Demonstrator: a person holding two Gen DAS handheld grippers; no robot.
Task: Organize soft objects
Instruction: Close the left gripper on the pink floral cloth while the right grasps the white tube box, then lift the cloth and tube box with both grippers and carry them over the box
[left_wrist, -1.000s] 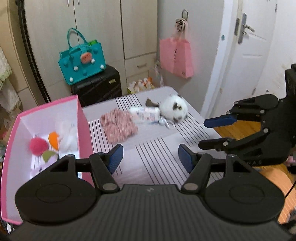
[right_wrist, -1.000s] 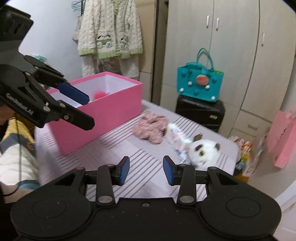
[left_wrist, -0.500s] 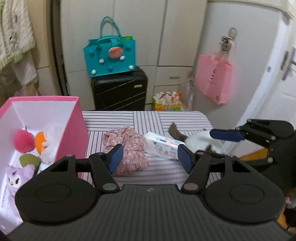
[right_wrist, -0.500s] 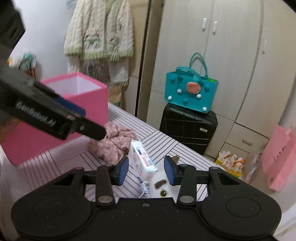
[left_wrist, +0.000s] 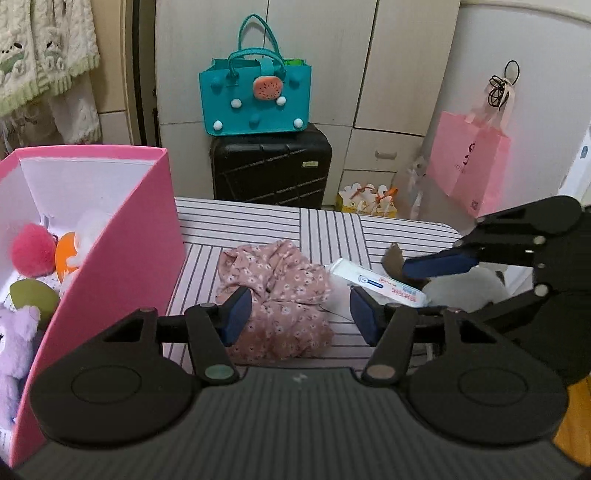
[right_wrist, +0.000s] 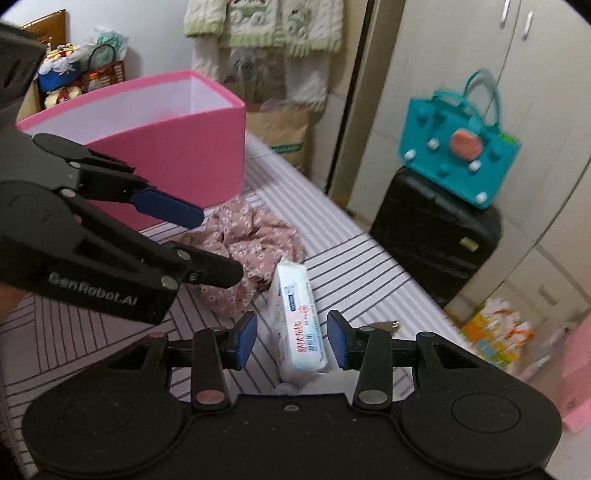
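A crumpled pink floral cloth (left_wrist: 275, 295) lies on the striped table (left_wrist: 295, 225), just ahead of my open, empty left gripper (left_wrist: 301, 315). Right of it lies a white tissue pack (left_wrist: 376, 282), then a white plush toy (left_wrist: 461, 291), partly hidden by the right gripper. My right gripper (right_wrist: 291, 338) is open, with its jaws on either side of the tissue pack (right_wrist: 299, 321), not touching it. The cloth (right_wrist: 247, 243) lies beyond. The pink box (left_wrist: 110, 258) at left holds several plush toys, among them a pink pompom (left_wrist: 33, 249) and a purple plush (left_wrist: 16, 343).
A black suitcase (left_wrist: 271, 170) with a teal bag (left_wrist: 256, 98) on it stands behind the table. A pink paper bag (left_wrist: 471, 162) hangs at right. The table's right edge is near the plush. The left gripper's body (right_wrist: 92, 243) fills the left of the right wrist view.
Both grippers have moved forward and lower over the table. The right gripper now straddles the tissue pack; the left now faces the floral cloth. Both stayed open.
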